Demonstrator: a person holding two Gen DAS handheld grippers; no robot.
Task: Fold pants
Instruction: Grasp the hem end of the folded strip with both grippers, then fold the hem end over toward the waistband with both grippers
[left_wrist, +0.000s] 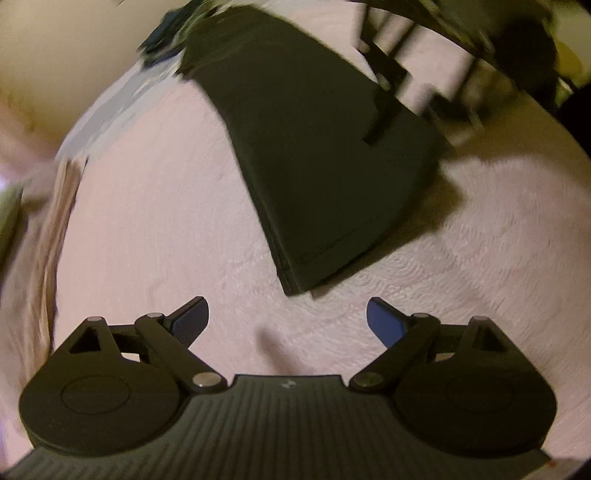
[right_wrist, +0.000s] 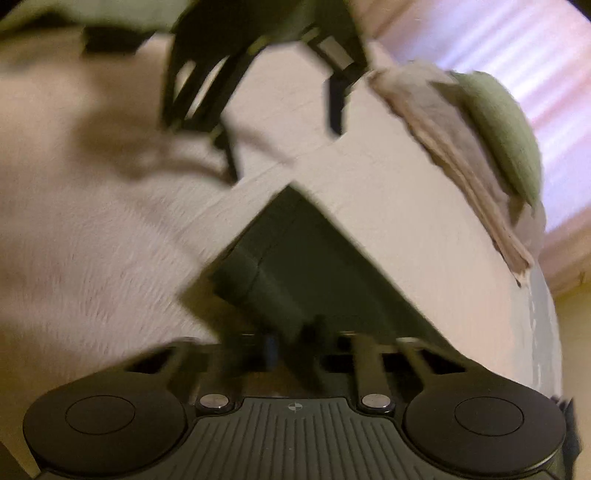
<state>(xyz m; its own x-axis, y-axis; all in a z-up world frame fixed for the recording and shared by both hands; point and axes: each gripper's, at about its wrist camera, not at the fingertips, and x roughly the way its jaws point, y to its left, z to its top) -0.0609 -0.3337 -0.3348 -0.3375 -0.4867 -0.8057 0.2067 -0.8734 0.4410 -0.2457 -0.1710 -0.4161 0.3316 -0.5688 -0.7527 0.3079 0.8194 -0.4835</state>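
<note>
Dark pants (left_wrist: 325, 155) lie folded into a long strip on a pale fuzzy bed cover (left_wrist: 155, 221). Their hemmed end points at my left gripper (left_wrist: 287, 321), which hovers just short of it, open, blue pads wide apart and nothing between them. In the right wrist view, the other end of the pants (right_wrist: 310, 273) runs into my right gripper (right_wrist: 293, 347), whose fingers stand close together on the fabric; that view is blurred. The right gripper (left_wrist: 384, 110) also shows at the pants' far edge in the left wrist view. The left gripper (right_wrist: 229, 70) appears blurred at the top.
A stack of folded beige cloth (right_wrist: 454, 162) with a green piece (right_wrist: 506, 133) on top sits along the bed's right edge. A light blue sheet (left_wrist: 110, 110) shows at the far left edge. The cover (right_wrist: 92, 240) spreads wide around the pants.
</note>
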